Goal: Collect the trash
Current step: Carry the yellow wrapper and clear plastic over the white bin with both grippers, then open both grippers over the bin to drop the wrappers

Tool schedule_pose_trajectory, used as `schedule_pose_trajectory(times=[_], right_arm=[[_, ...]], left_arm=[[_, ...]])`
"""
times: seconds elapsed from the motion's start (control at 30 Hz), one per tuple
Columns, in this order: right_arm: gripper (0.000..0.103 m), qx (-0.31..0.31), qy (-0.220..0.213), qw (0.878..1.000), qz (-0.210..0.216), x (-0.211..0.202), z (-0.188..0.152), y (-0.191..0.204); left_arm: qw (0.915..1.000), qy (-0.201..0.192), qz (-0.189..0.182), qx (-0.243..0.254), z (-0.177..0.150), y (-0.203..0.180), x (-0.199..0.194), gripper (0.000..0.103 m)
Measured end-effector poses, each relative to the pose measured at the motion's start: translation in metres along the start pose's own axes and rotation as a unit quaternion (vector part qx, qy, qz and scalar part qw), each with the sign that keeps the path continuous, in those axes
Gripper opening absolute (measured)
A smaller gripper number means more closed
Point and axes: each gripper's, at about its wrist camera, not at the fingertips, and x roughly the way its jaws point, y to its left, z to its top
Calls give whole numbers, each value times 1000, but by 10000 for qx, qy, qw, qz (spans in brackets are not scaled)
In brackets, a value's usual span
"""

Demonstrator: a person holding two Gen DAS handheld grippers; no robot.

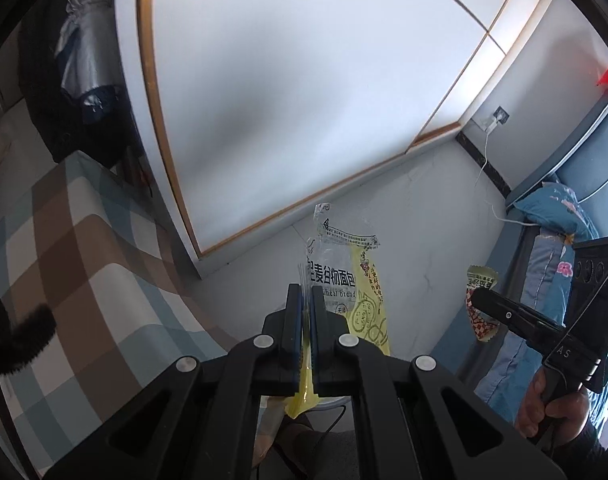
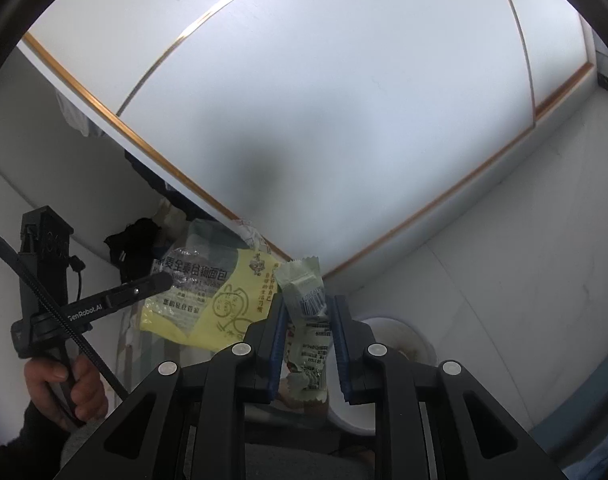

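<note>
My left gripper [image 1: 305, 294] is shut on a clear and yellow bread wrapper [image 1: 346, 276] and holds it up in the air. The wrapper also shows in the right wrist view [image 2: 207, 296], left of centre, with the left gripper [image 2: 163, 280] pinching its edge. My right gripper [image 2: 308, 304] is shut on a small pale green snack wrapper [image 2: 306, 320] with a barcode. In the left wrist view the right gripper [image 1: 478, 300] holds that snack wrapper [image 1: 480, 280] at the right. A white bin [image 2: 416, 340] sits just below the right gripper's fingers.
A white wardrobe with gold trim [image 1: 304, 80] fills the background. A checked bed cover [image 1: 83, 260] lies at the left. A bed with blue bedding [image 1: 552, 240] is at the right. A white cable [image 1: 488, 168] hangs from a wall socket.
</note>
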Motion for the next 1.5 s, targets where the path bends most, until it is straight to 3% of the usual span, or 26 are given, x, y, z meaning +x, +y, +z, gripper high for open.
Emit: schedule_pose_trajectory(times=[0.27, 0.47, 0.83, 1.0, 1.23, 1.37, 1.5], right_arm=[[21, 442, 575, 9973, -132, 52, -19, -36], [21, 724, 1036, 9919, -87, 91, -35, -42], [22, 842, 1610, 9833, -42, 136, -53, -50], [24, 837, 1832, 9795, -87, 131, -59, -67], [42, 915, 1947, 9764, -203, 133, -70, -77], [46, 969, 1873, 9771, -269, 123, -71, -82], [59, 1001, 1625, 9807, -426, 102, -64, -87]], left_arm=[[9970, 642, 139, 421, 2, -17, 40, 0], [9915, 1050, 275, 723, 3, -29, 61, 0], [9849, 1358, 454, 970, 0, -35, 83, 0], [9817, 1408, 616, 1126, -1, -38, 90, 0], [9798, 1603, 624, 1023, -3, -37, 102, 0], [9779, 1717, 597, 1035, -4, -40, 108, 0], [9750, 1786, 661, 1146, -7, -45, 114, 0]])
